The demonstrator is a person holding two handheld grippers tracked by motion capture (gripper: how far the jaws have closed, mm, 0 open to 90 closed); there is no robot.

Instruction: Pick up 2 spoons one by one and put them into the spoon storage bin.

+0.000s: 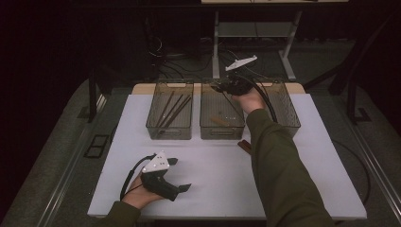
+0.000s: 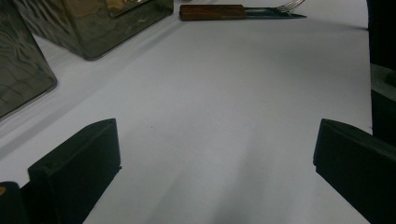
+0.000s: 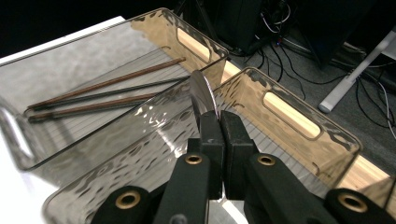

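Note:
My right gripper [image 1: 221, 87] [image 3: 219, 122] hovers over the far end of the middle clear bin [image 1: 206, 130] [image 3: 299, 100]. It is shut on a piece of cutlery whose shiny rounded metal end [image 3: 202, 91] sticks out past the jaws; the rest of the piece is hidden. A wooden-handled piece [image 1: 220, 120] lies in that bin. The left bin [image 1: 156, 128] [image 3: 28, 154] holds several dark chopsticks [image 1: 172, 108] [image 3: 107, 93]. Near the table's front left, my left gripper [image 1: 180, 174] [image 2: 217, 154] rests open over bare white tabletop, with nothing between its jaws.
A third clear bin [image 1: 286, 111] stands at the right, partly behind the person's right sleeve. A wooden-handled fork [image 2: 212, 11] and a second piece of cutlery beside it [image 1: 244, 145] lie on the white table [image 1: 213, 189] in front of the bins. Cables and table legs lie on the floor beyond.

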